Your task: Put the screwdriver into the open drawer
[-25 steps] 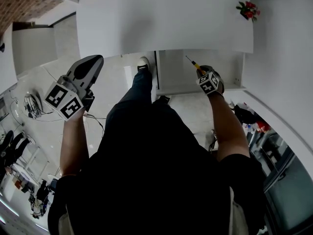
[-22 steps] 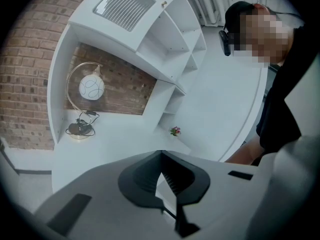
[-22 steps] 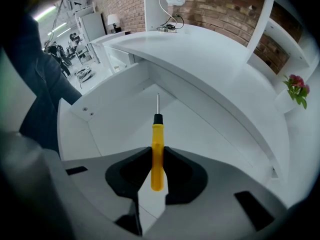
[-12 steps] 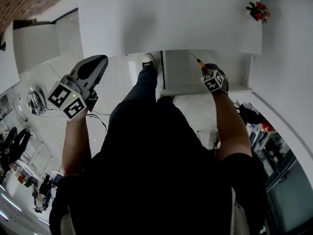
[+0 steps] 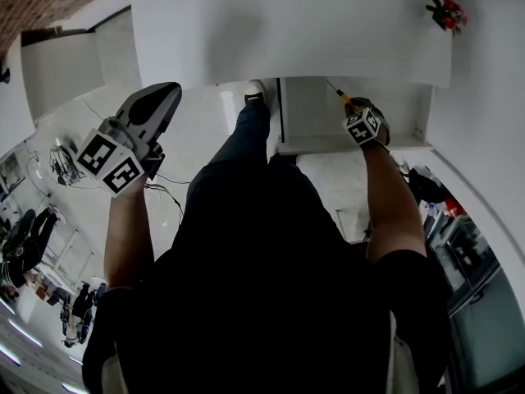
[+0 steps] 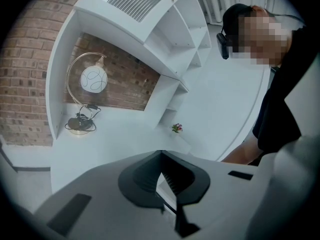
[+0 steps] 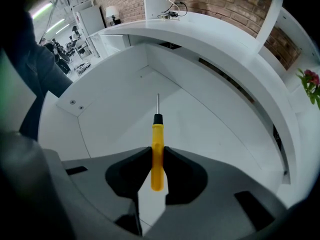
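My right gripper (image 7: 158,153) is shut on a yellow-handled screwdriver (image 7: 157,151), whose metal shaft points forward into the open white drawer (image 7: 200,119). In the head view the right gripper (image 5: 358,113) hovers over the drawer (image 5: 308,125) under the white desk, with the screwdriver (image 5: 339,93) sticking out ahead of it. My left gripper (image 5: 156,105) is held up at the left, away from the drawer. In the left gripper view its jaws (image 6: 161,156) meet at the tips with nothing between them.
A white desktop (image 5: 287,31) spans the top, with a small flower pot (image 5: 447,11) at its right end. A round lamp (image 6: 92,79) stands on a shelf against a brick wall. The person's legs and shoe (image 5: 254,93) are beside the drawer.
The right gripper with the screwdriver has moved forward and up in view, further over the drawer. The left gripper has shifted slightly upward.
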